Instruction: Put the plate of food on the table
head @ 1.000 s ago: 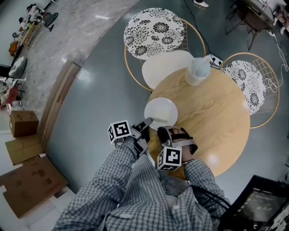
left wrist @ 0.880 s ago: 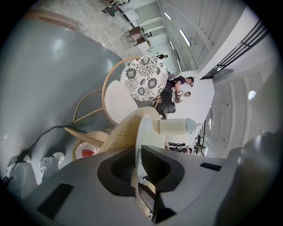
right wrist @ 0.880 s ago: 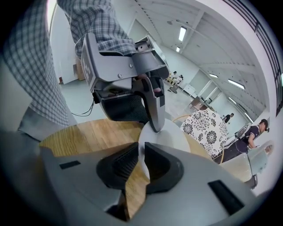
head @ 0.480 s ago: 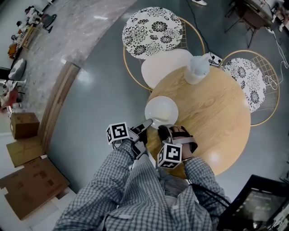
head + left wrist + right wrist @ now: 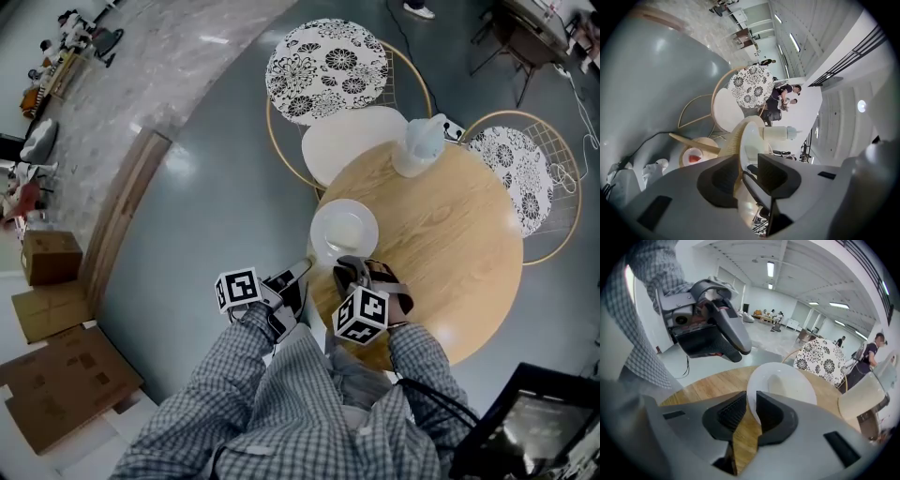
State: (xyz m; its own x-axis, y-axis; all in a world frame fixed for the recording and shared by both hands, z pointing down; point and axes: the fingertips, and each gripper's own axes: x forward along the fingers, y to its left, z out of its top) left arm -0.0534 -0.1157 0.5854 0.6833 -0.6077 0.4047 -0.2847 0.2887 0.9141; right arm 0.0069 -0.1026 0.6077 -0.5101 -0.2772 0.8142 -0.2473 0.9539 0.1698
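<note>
A white plate [image 5: 344,232] with a pale patch in its middle lies on the round wooden table [image 5: 450,244], near the table's left edge. My right gripper [image 5: 349,271] is shut on the plate's near rim; in the right gripper view the rim [image 5: 757,401] runs in between the narrow jaws [image 5: 751,411]. My left gripper [image 5: 300,274] stands open a little back from the plate, off the table's edge. In the left gripper view the plate [image 5: 749,140] shows edge-on beyond the spread jaws [image 5: 746,177], with its rim free of the pads.
A white jug [image 5: 419,145] stands at the table's far side. Two wire chairs with flowered cushions [image 5: 326,70] [image 5: 511,178] and a white seat [image 5: 352,141] ring the table. Cardboard boxes [image 5: 56,375] lie on the floor at left. A black device [image 5: 530,427] sits at lower right.
The left jaws have opened off the plate's rim and that gripper has drawn back a little toward me. The right gripper keeps its hold on the plate.
</note>
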